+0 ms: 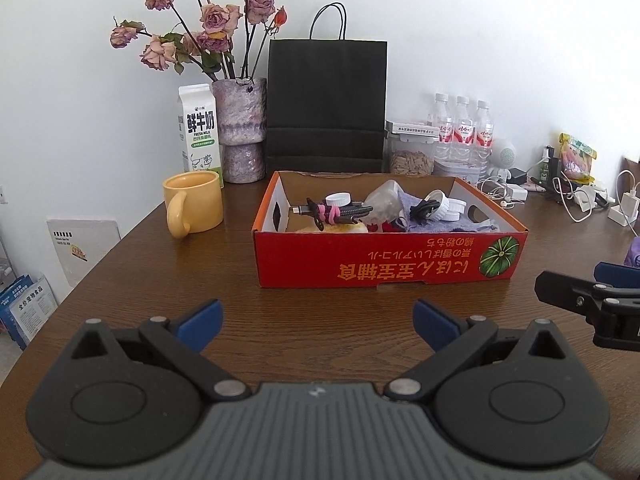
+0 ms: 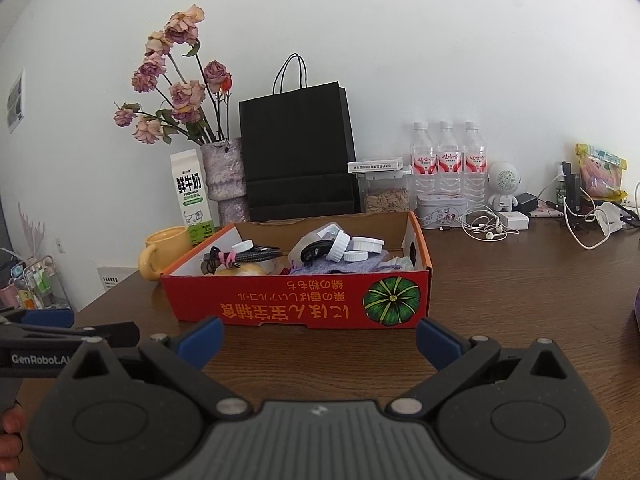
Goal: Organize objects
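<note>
Left gripper: hovering over the brown wooden desk, jaws spread wide, carrying nothing.
Right gripper: likewise gaping, empty.
Box: shallow red cardboard box sitting mid-desk, holding a bundled braided cable, white plastic caps, possibly a purple cloth.
Risk: the tangled cable may be snagging neighbours when lifted; the light box could be sliding.
</note>
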A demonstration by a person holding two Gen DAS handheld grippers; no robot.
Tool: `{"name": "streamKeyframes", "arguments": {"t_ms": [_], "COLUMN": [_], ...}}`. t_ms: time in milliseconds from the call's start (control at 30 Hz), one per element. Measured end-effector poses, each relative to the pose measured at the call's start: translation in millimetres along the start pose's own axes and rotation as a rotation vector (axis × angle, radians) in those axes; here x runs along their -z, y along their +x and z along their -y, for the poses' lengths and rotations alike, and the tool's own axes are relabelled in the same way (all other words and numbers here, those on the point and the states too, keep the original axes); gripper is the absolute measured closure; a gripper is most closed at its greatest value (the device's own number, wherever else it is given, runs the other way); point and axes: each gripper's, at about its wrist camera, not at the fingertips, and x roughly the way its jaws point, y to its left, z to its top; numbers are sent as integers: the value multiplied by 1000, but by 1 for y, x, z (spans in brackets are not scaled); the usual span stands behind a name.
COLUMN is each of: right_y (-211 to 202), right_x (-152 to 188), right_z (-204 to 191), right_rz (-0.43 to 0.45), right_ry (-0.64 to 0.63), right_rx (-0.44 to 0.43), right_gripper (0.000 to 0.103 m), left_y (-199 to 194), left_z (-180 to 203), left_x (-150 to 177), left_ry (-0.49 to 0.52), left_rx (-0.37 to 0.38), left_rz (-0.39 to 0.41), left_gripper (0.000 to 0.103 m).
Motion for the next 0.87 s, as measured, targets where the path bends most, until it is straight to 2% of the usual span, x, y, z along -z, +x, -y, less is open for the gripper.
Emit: {"name": "streamKeyframes", "arguments": {"t_ms": [867], "right_y": [-1], "right_x": [2], "right_z": [-1], "right_rz": [-2], "right_ry": [0], "right_rx": [1], "right_gripper": [0], "left_y": [-3], "left_z": [1], "left_x": [1], "left_ry": [4], "left_rx": [3], "left_rz": [-4], "left_gripper": [0]}}
